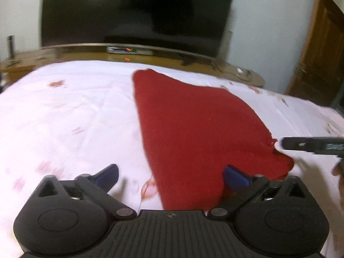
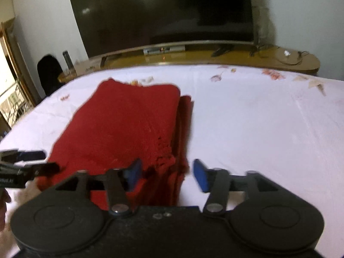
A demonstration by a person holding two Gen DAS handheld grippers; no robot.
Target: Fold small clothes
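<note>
Cloth position: the red cloth (image 2: 126, 129) is laid flat on the white bedsheet (image 2: 258, 129), folded into a rough rectangle, with layered edges stacked along its right side in the right wrist view.
Left gripper: the left gripper (image 1: 171, 177) is spread wide over the near left corner of the cloth; nothing is pinched between its blue pads (image 1: 235, 175).
Right gripper: the right gripper (image 2: 166, 173) is parted around the near right corner, where the stacked edges are seen between the jaws but are not pressed.
Reason for placement: the fold is judged to be set down, with both near corners let go so that the layers lie aligned.
Edges: the near edge is slightly ragged; the far edge is seen well short of the wooden footboard (image 2: 193, 58).
Open room: bare sheet is left on both sides of the cloth, wider on the right, so a further fold or a sideways move is judged unobstructed.
Background: a dark television (image 2: 163, 13) is set beyond the bed, well apart.
</note>
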